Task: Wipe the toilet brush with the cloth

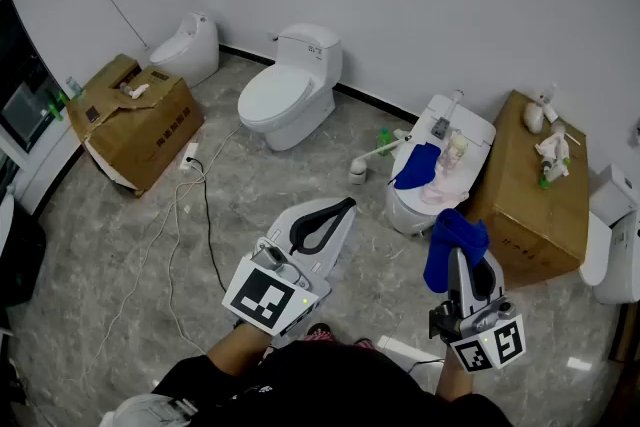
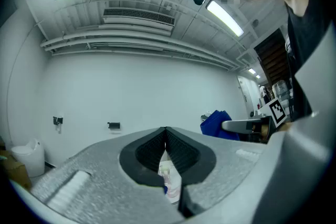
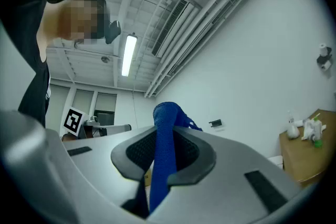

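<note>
Left claw (image 1: 345, 207): closed and empty; its dark pads meet with nothing between them, and it is held low and central in the head view, well apart from the brush
Brush (image 1: 376, 154): I take it for the white stick on the floor between the two toilets, just beside the toilet (image 1: 472, 128) at the right
Brush axis: the long axis goes slantwise in the head view, the thick white end low and to the left, the thin end with a green piece up and to the right, toward that toilet; lying flat or leaning on the bowl, I cannot tell
Cloth (image 1: 455, 237): blue, hanging folded over the tips of the right claw, well apart from the brush
Right claw (image 3: 164, 136): gripping the cloth; the pads press on a narrow band of it and the rest stands out in front
Step in hand: probably the approach, because neither claw touches the brush yet
How to do it well: I think the left claw should open and take the thin end, to keep the brush steady; then the right claw can lay the loose part of the cloth on the stick and pull it along the long axis, not across, without loosening its grip
</note>
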Tool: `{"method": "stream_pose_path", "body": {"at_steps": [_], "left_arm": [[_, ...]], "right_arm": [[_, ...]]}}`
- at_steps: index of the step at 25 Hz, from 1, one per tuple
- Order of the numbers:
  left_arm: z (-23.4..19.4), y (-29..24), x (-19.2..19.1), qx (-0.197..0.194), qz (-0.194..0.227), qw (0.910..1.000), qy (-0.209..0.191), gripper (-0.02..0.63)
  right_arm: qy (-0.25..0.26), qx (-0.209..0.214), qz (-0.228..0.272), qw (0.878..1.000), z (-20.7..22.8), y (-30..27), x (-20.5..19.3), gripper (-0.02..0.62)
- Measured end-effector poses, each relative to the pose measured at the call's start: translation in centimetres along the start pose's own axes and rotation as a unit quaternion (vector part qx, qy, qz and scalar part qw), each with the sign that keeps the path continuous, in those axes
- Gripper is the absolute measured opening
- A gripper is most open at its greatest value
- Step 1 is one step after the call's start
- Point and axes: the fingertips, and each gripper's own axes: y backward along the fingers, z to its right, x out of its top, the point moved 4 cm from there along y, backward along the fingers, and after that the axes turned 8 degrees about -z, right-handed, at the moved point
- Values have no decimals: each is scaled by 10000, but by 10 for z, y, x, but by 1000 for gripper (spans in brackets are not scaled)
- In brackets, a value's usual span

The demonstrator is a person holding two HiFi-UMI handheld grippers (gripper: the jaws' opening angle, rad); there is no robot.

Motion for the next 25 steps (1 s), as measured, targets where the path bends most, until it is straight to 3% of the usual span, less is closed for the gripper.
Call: {"method": "stream_pose_path", "body": {"at_steps": [12,25], "left_arm": [[19,-7,-6,29,-156,9999,-28,5],[58,-31,-7,62,-347,9991,-244,5]], "right_arm": [[-169,-26,268,9995,12,27,3,63],[-349,-75,231,9991,47,70,-13,63]]}}
